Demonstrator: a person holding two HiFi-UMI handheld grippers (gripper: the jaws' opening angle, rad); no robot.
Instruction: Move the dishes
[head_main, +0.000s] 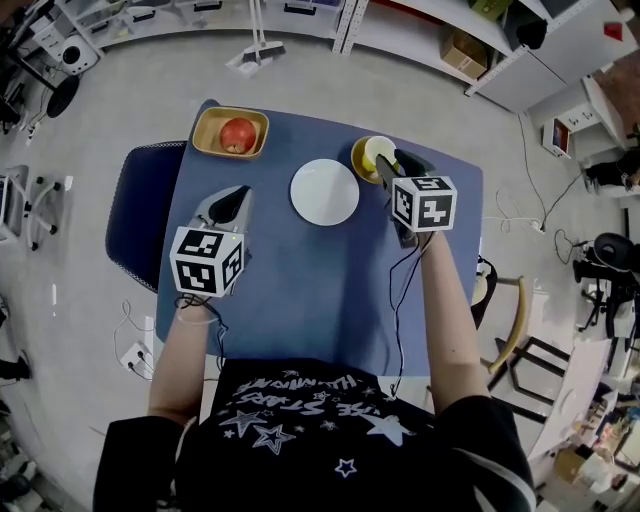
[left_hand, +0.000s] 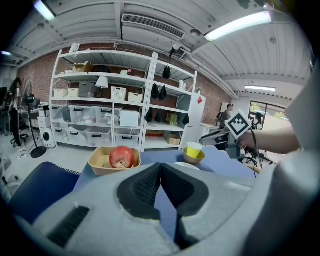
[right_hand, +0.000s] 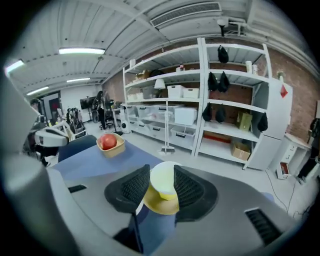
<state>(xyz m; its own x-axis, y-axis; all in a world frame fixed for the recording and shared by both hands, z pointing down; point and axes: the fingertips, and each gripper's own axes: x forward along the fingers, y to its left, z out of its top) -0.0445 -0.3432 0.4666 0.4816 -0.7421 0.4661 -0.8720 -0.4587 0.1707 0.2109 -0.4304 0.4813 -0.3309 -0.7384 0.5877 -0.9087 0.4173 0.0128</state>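
On the blue table (head_main: 330, 290) a pale yellow cup (head_main: 377, 150) stands in a yellow bowl (head_main: 362, 160) at the far right. My right gripper (head_main: 398, 168) is shut on the cup (right_hand: 163, 186), with a pad against each side, and the yellow bowl (right_hand: 157, 205) shows beneath it. A white plate (head_main: 324, 192) lies at the table's middle. A tan bowl (head_main: 212, 137) holding a red apple (head_main: 238, 133) sits at the far left. My left gripper (head_main: 237, 194) hovers near the left edge, shut and empty, and its pads meet in the left gripper view (left_hand: 160, 172).
A dark blue chair (head_main: 145, 215) stands against the table's left side. A wooden chair (head_main: 512, 325) is off the right edge. White shelving (left_hand: 115, 115) lines the far wall, and a broom (head_main: 258, 48) rests on the floor beyond the table.
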